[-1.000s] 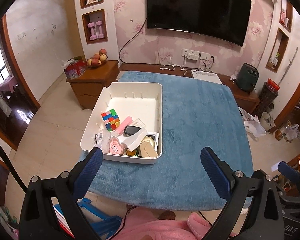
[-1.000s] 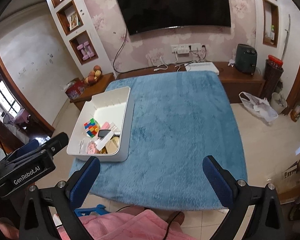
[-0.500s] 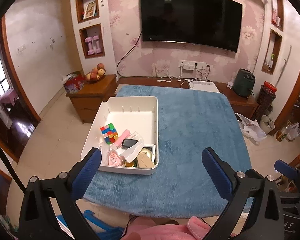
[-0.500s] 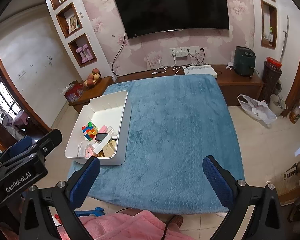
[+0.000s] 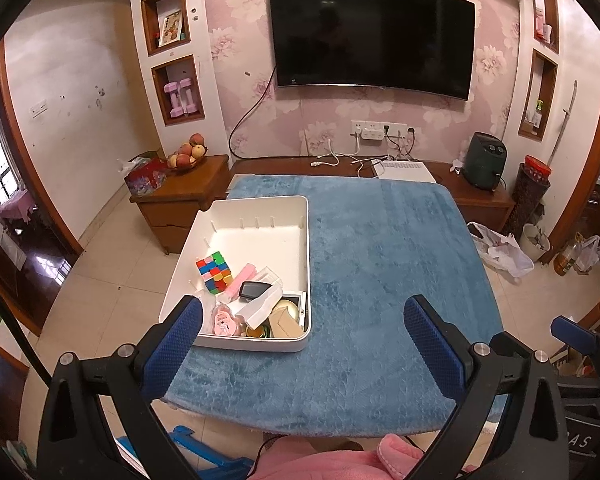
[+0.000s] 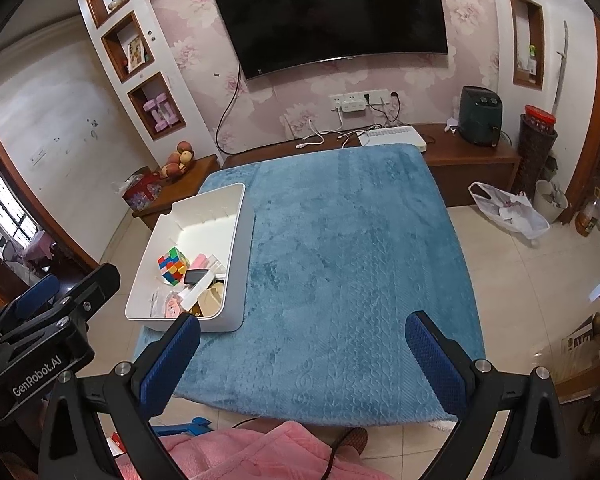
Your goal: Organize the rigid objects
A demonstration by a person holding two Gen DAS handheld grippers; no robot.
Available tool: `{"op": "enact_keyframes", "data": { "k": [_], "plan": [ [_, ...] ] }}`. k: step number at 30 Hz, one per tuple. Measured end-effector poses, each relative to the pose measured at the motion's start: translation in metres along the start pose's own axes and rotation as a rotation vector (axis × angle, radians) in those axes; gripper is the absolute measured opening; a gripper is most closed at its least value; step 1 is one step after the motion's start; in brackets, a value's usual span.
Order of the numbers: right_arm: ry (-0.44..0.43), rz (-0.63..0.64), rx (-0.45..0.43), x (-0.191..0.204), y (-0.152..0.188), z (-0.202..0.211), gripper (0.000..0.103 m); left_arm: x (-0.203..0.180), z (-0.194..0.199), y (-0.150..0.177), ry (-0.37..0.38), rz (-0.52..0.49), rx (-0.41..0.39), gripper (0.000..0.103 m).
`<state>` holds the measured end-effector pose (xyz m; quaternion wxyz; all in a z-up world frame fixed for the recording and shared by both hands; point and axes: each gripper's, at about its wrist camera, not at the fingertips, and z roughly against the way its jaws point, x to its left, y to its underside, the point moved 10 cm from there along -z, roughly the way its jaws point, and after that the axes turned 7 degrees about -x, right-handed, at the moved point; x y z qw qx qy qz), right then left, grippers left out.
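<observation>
Left gripper (image 5: pixel 302 330): jaws spread wide, nothing between them; held high above the near edge of the table.
Right gripper (image 6: pixel 300 344): jaws likewise wide apart and empty; also high, over the near middle of the blue cloth (image 6: pixel 340 260).
Cloth surface: no loose item shows on it in either view.
White bin (image 5: pixel 305 248): sits on the cloth's left side, long axis running away from the person.
Bin contents, near end: small items heaped together, among them a pink heart-shaped piece (image 5: pixel 223 320), a tan box (image 5: pixel 286 322), a white carton (image 5: pixel 260 306) and a dark flat object (image 5: pixel 254 290).
Bin contents, middle: a colour cube (image 5: pixel 215 271) with a pink bar (image 5: pixel 240 276) beside it.
Bin, far end: floor bare.
Stage (judgement): fits either everything gathered in, or a pile waiting to be laid out.
Technique note: any reach into the heap suits a vertical approach, taking the top item only.
</observation>
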<state>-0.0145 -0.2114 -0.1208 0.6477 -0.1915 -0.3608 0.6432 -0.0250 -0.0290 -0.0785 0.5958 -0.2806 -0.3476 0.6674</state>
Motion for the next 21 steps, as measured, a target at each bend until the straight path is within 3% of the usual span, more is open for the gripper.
{"op": "enact_keyframes", "data": {
  "k": [21],
  "plan": [
    [-0.004, -0.017, 0.023, -0.004, 0.002, -0.011, 0.103, -0.002, -0.009, -0.004, 0.001, -0.025, 0.012, 0.101]
  ]
}}
